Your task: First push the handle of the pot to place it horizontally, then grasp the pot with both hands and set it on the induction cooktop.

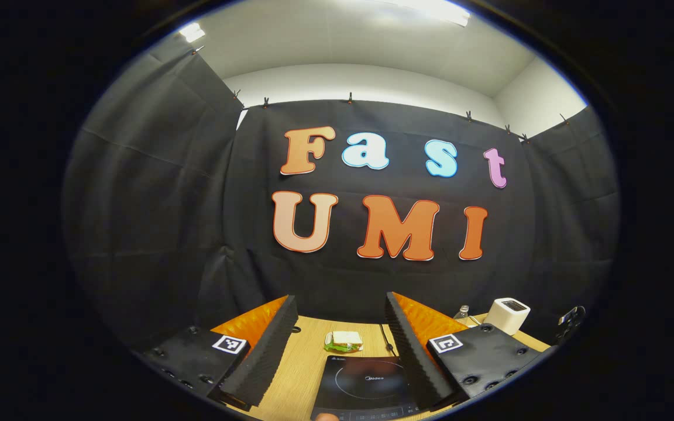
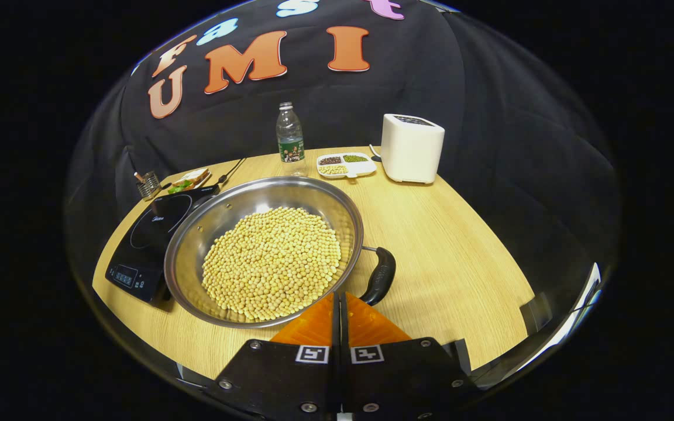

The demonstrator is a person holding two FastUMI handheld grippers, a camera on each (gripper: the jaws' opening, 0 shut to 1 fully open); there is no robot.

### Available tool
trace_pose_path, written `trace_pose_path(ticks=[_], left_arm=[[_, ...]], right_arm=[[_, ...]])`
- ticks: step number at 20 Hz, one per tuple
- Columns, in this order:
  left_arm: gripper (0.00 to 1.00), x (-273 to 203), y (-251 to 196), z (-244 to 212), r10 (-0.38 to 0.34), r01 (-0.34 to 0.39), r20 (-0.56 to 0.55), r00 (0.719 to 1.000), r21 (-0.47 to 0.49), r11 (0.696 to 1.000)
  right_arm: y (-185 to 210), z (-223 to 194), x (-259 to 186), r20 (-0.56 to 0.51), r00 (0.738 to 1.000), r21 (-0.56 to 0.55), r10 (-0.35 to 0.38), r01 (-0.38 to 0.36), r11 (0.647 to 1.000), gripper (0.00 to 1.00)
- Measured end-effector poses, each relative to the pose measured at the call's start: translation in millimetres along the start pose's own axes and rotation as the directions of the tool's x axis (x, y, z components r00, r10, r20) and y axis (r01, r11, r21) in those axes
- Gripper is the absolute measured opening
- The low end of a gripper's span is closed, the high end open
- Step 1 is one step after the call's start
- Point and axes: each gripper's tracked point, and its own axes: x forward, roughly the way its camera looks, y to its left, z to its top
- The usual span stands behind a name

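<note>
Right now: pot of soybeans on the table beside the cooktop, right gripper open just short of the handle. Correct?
One error: the right gripper is shut, its fingers pressed together, as the right gripper view shows. The rest holds: the pot of soybeans sits on the table beside the cooktop, gripper just short of the handle.

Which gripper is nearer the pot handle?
Right. The right gripper, shut, sits just short of the pot handle. The left gripper, open, faces the induction cooktop.
</note>
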Motion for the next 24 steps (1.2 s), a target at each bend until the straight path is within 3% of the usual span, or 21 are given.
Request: trace_pose_path(ticks=[12, 24], left_arm=[[0.97, 4, -10, -6, 0.000, 0.000, -0.009, 1.000, -0.002, 1.000], [0.97, 6, -36, -13, -0.029, 0.029, -0.019, 0.999, 0.002, 1.000]], right_arm=[[-20, 26, 27, 0.014, 1.000, 0.083, -0.002, 0.001, 0.997, 0.00], [-27, 40, 41, 0.017, 1.000, 0.099, 0.002, -0.003, 0.995, 0.00]])
